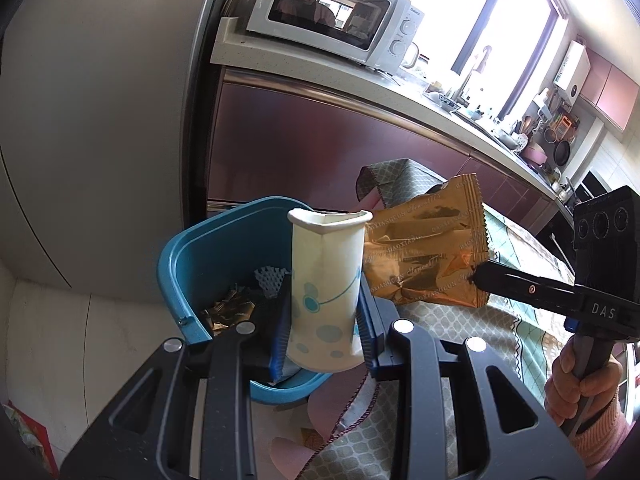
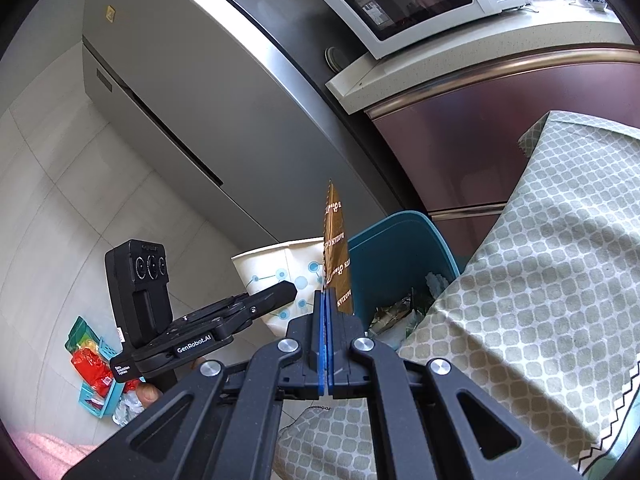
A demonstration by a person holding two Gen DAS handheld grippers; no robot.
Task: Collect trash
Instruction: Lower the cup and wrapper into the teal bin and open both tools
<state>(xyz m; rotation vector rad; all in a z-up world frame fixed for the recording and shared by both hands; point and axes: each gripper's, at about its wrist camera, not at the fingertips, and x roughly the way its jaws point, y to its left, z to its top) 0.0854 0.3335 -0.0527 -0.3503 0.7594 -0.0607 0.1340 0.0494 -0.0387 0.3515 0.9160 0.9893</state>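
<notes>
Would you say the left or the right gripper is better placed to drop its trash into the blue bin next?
Left, probably: its paper cup already hangs over the blue bin, while the right gripper holds the gold wrapper beside it, above the tablecloth.

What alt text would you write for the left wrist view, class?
The left gripper squeezes a crumpled paper cup above a blue bin, while the right gripper holds a gold wrapper beside it.

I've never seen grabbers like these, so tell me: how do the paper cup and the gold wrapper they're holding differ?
The paper cup is white with blue dots, squashed flat-sided between the left gripper pads; the gold wrapper is shiny, crinkled foil, pinched at one edge by the right gripper. The cup stands upright; the wrapper hangs out sideways. Both are held above the blue bin.
</notes>
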